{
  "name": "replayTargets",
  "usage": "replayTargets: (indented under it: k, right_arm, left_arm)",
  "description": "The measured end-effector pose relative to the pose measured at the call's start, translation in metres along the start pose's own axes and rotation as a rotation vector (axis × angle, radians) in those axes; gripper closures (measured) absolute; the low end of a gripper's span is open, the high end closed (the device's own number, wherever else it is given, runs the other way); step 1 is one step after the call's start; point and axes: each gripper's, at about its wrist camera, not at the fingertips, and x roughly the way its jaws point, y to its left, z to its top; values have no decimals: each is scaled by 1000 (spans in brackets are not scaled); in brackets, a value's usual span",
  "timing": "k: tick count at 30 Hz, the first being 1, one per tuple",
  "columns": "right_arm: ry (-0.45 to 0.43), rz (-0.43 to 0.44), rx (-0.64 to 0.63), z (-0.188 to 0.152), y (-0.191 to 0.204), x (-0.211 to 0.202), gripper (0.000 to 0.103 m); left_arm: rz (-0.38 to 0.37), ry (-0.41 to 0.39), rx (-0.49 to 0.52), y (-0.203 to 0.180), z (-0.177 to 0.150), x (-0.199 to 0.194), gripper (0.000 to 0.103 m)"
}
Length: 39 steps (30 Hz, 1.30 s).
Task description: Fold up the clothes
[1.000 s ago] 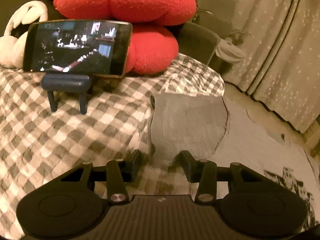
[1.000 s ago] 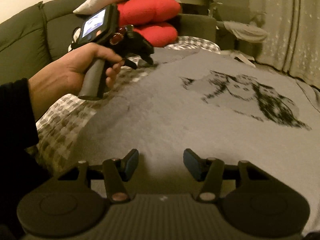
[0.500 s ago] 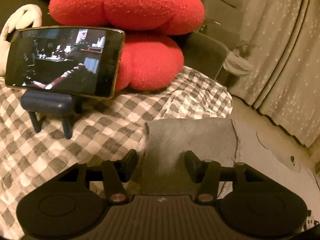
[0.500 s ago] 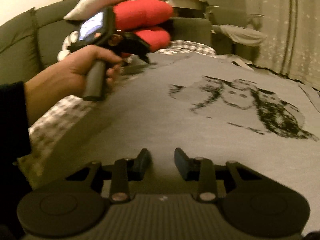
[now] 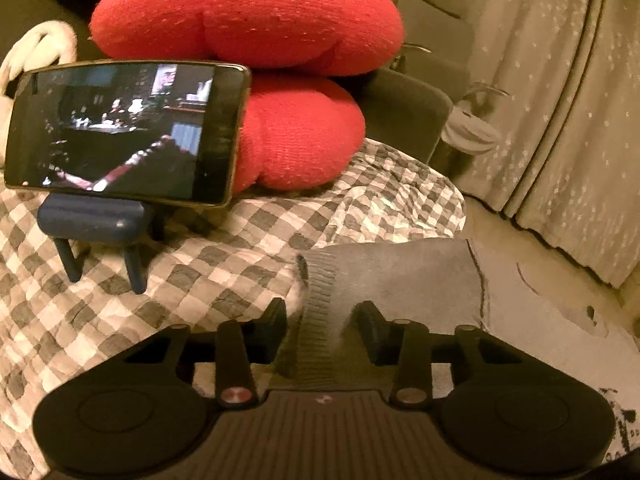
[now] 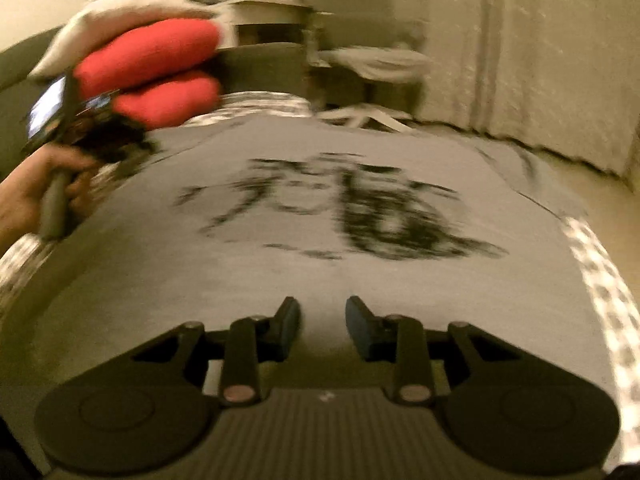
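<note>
1. A grey sweatshirt lies flat on a checked blanket. It fills the middle of the right wrist picture, and a dark drawing sits on its front. That picture is blurry, so the drawing is hard to make out.
2. In the left wrist picture, one grey sleeve lies in the lower middle. Its ribbed cuff runs down between the two fingers of the left gripper.
3. The left gripper's fingers are apart, one on each side of the cuff. They are not pinching it.
4. The right gripper is at the bottom of its picture, low over the near edge of the sweatshirt. Its fingers are apart too, with grey cloth showing in the gap. I cannot tell if they touch the cloth.
5. At the left edge of the right wrist picture, a hand holds the left gripper's handle near the far left corner of the sweatshirt.
6. A phone stands on a small dark stand in the upper left of the left wrist picture, on the blanket.
7. Two red cushions are stacked just behind the phone.
8. A pale curtain hangs on the right side.
</note>
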Motion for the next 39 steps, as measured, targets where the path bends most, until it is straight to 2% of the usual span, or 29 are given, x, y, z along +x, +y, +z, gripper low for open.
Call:
replayTargets:
  k: [5,8,9,11,13,14,18,25,26,27,28,30,33,35,37,39]
  right_arm:
    - [48,-72,114,5,-47,0,76]
    - [89,-42,248,13,-84,-3,79]
    - [101,-19,301,18,-97,-5,74]
    - [77,-65,323,35,-118,-11,71]
    - [38,-90,346,55,-147,-14,54]
    - [30,-67,386,64,-165,-10,51]
    - [28,-86,399,76,-189,18,50]
    - [24,-127,412,96,-229,66,47]
    - [24,-132,414,99,-234,73,48]
    - [23,-138,416,102,-240,80,57]
    - [23,-144,418,105,-245,87,67]
    - [22,-156,422,110,-256,101,96]
    - [7,-199,415,117,-266,110,96]
    - [-7,-259,383,117,-260,100,96]
    - [34,-314,332,112,-256,107,96]
    - [75,-316,329,103,-258,119,96]
  left_arm:
    - [7,-2,-2,2,0,0,75]
    - [12,-2,2,1,0,-1,77]
    - [13,2,5,1,1,-3,77]
    - [15,9,10,-1,2,-6,77]
    - [17,10,16,-5,1,-9,77]
    - [20,7,24,-7,1,-10,77]
    - [33,-6,51,-14,-1,-11,77]
    - [31,13,4,-8,0,-9,74]
    - [33,10,6,-8,-1,-8,74]
    - [40,6,14,-9,-2,-7,74]
    - [46,4,22,-11,-3,-6,74]
    - [57,1,36,-14,-4,-4,74]
    - [69,-9,47,-19,-3,-5,87]
    - [72,-13,47,-20,-3,-5,88]
    - [72,-9,36,-17,-3,-5,89]
    - [71,-9,24,-13,-2,-7,89]
